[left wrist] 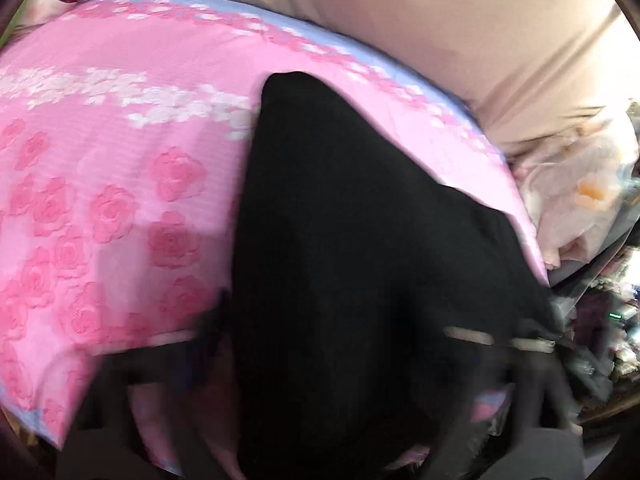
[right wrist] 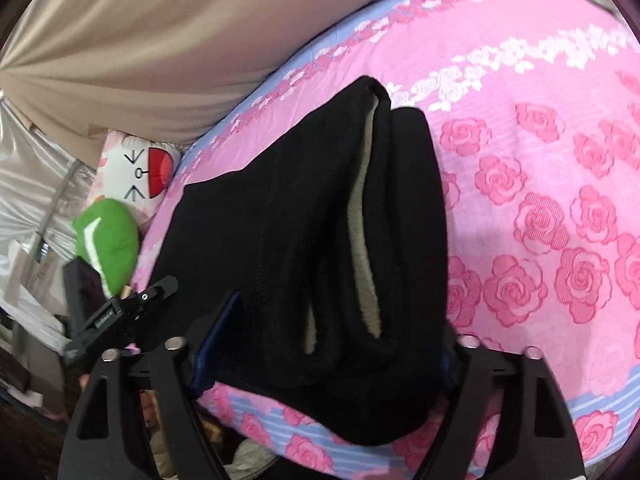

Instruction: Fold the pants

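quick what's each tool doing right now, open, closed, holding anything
Left tool: too blurred to tell.
Right tool: open, fingers either side of the black pants, not clamped.

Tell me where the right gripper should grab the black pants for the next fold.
Probably the thick rolled near end of the black fleece-lined pants, approached from the bed's near edge. It bulges between the open right gripper and overhangs the pink rose-patterned bedspread.

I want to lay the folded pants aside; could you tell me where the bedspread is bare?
Bare pink bedspread lies right of the black pants, toward the white flower band. Crowded: the plush toys at the left edge, by the left gripper.
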### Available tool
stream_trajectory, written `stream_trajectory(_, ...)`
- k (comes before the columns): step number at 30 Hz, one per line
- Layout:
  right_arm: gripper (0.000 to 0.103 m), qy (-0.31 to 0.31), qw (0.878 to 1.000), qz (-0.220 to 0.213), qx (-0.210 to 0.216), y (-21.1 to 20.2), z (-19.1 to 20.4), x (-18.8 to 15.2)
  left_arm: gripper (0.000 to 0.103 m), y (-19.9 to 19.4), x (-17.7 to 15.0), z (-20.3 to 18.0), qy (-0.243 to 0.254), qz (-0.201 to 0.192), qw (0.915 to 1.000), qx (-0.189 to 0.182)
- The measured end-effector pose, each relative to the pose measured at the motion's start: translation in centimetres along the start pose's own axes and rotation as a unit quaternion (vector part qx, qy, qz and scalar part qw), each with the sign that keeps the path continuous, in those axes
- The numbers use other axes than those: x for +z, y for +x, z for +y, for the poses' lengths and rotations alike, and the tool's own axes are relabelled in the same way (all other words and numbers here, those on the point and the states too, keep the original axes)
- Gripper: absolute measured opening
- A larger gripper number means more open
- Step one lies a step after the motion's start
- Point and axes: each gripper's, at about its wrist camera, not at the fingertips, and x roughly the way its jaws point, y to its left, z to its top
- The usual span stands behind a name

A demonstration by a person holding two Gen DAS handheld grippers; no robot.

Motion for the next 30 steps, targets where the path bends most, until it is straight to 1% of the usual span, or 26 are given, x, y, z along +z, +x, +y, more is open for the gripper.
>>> stream_trajectory(1,0.044,-0.001,1.000,-0.003,-0.001,-0.1,0.1,0.1,0.035,-0.1,0.3,0.0,-0.008,0.001,1.0000,-0.002)
stream_trajectory(2,0.039,0.000,1.000,-0.009,0.003,-0.5,0.2,0.1,0.029,-0.6,0.5,-1.0,0.012,-0.002,0.9998,0.017)
stream_trajectory(4,0.034,-0.001,1.000,-0.019,0.006,-1.8,0.8,0.3,0.026,-1.5,0.0,-2.7,0.044,-0.007,0.9981,0.042)
stream_trajectory(5,0.034,-0.003,1.000,-0.022,0.006,-2.3,1.1,0.2,0.026,-1.8,-0.4,-3.7,0.063,-0.009,0.9963,0.058)
stream_trajectory(7,0.034,-0.023,0.999,-0.025,-0.012,-2.9,1.7,-0.2,0.026,-1.6,-1.1,-4.7,0.080,-0.009,0.9936,0.079)
stream_trajectory(9,0.036,-0.010,1.000,-0.013,-0.021,-1.8,0.6,-0.7,0.027,-1.1,-1.3,-4.7,0.087,-0.012,0.9913,0.098)
stream_trajectory(12,0.041,0.018,1.000,-0.010,-0.001,-1.4,-0.9,-0.7,0.027,-0.9,-1.1,-5.1,0.089,-0.013,0.9903,0.106)
stream_trajectory(14,0.045,0.010,1.000,-0.009,-0.008,-1.2,-0.8,-0.5,0.027,-0.7,-1.0,-5.2,0.090,-0.012,0.9897,0.110)
stream_trajectory(16,0.052,0.018,1.000,-0.005,-0.004,-1.0,-1.0,-0.5,0.028,-0.7,-0.9,-5.1,0.089,-0.011,0.9896,0.112)
stream_trajectory(18,0.055,0.030,1.000,-0.002,0.005,-0.7,-1.3,-0.4,0.031,-0.7,-1.0,-5.0,0.092,-0.011,0.9890,0.115)
stream_trajectory(20,0.055,0.030,1.000,-0.002,0.008,-0.8,-1.5,-0.4,0.038,-0.4,-0.9,-5.1,0.094,-0.012,0.9878,0.123)
stream_trajectory(21,0.055,0.029,1.000,-0.002,0.008,-0.8,-1.5,-0.4,0.039,-0.4,-1.0,-5.1,0.096,-0.014,0.9871,0.127)
stream_trajectory(22,0.055,0.027,1.000,-0.002,0.007,-0.8,-1.5,-0.4,0.043,-0.4,-1.0,-5.1,0.094,-0.015,0.9871,0.129)
stream_trajectory(23,0.056,0.027,1.000,-0.002,0.008,-0.7,-1.5,-0.4,0.053,-0.2,-0.9,-5.2,0.093,-0.016,0.9864,0.134)
stream_trajectory(24,0.056,0.027,1.000,-0.002,0.009,-0.8,-1.5,-0.4,0.061,-0.1,-0.9,-5.1,0.093,-0.018,0.9854,0.142)
stream_trajectory(25,0.056,0.027,1.000,-0.002,0.010,-0.7,-1.5,-0.4,0.074,0.1,-0.9,-5.0,0.090,-0.020,0.9849,0.146)
stream_trajectory(26,0.056,0.028,1.000,-0.002,0.010,-0.7,-1.4,-0.4,0.086,0.8,-0.8,-4.7,0.080,-0.011,0.9865,0.142)
stream_trajectory(27,0.056,0.028,1.000,-0.002,0.011,-0.7,-1.5,-0.4,0.088,1.4,-0.7,-4.3,0.071,0.002,0.9883,0.135)
stream_trajectory(28,0.056,0.028,1.000,-0.002,0.011,-0.7,-1.4,-0.4,0.090,2.1,-0.7,-3.7,0.050,0.014,0.9918,0.117)
stream_trajectory(29,0.056,0.027,1.000,-0.002,0.010,-0.7,-1.5,-0.3,0.089,2.1,-0.7,-3.7,0.049,0.005,0.9919,0.117)
stream_trajectory(30,0.055,0.026,1.000,-0.003,0.009,-0.8,-1.5,-0.4,0.085,2.1,-0.8,-3.9,0.057,0.005,0.9913,0.119)
